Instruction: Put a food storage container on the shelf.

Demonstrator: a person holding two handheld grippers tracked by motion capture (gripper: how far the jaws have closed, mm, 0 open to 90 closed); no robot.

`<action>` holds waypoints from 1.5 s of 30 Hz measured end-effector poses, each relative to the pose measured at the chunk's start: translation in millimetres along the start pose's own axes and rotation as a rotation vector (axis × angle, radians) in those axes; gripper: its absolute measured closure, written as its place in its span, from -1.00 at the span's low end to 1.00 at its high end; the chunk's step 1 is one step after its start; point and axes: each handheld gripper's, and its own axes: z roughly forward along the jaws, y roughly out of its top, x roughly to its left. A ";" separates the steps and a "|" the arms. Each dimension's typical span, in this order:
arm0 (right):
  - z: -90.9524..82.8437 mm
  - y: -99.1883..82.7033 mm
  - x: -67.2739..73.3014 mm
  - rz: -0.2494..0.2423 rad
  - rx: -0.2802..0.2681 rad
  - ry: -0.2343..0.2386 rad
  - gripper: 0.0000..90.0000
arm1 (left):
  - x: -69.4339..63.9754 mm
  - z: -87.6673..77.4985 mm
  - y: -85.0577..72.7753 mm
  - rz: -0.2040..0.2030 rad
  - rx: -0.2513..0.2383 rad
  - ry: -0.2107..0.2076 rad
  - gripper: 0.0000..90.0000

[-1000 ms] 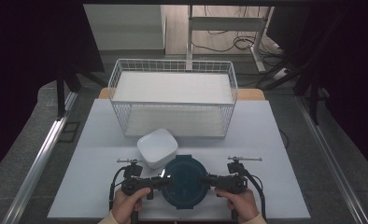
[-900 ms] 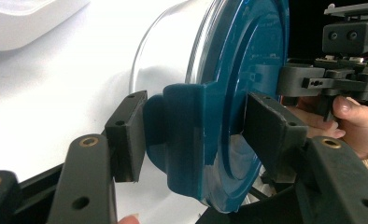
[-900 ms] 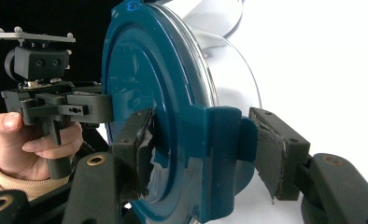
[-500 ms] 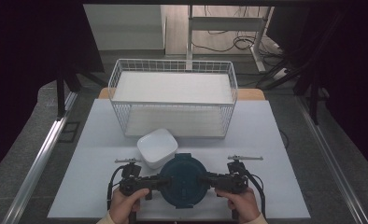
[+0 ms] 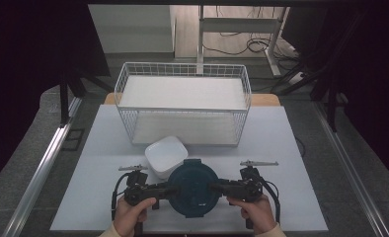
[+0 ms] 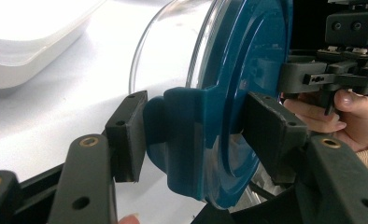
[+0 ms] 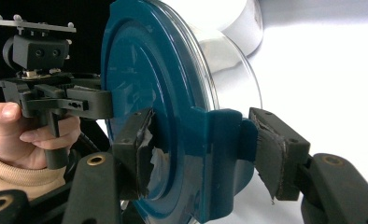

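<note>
The left tool (image 5: 169,189) pinches the left clip tab of the blue-lidded round container (image 5: 194,187), and the right tool (image 5: 221,187) pinches the opposite tab. The container stands upright on the table (image 5: 291,148), lid facing up, just in front of the white square bowl (image 5: 166,155), with its two tabs lined up across the table toward the two hands. Compared with a second ago, nothing has shifted. The bowl's near corner is hidden behind the lid, and the container's clear wall shows in the gripper views; its inside cannot be made out.
</note>
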 end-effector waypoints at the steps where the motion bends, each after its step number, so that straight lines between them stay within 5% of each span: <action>1: 0.2 1.2 0.7 -0.006 0.002 -0.002 -0.05 | 0.1 -0.1 0.7 -0.003 0.000 -0.001 -0.07; 45: -39.9 74.2 30.0 -0.112 -0.087 -0.016 -0.04 | -40.4 -17.2 81.1 0.108 -0.061 -0.038 -0.06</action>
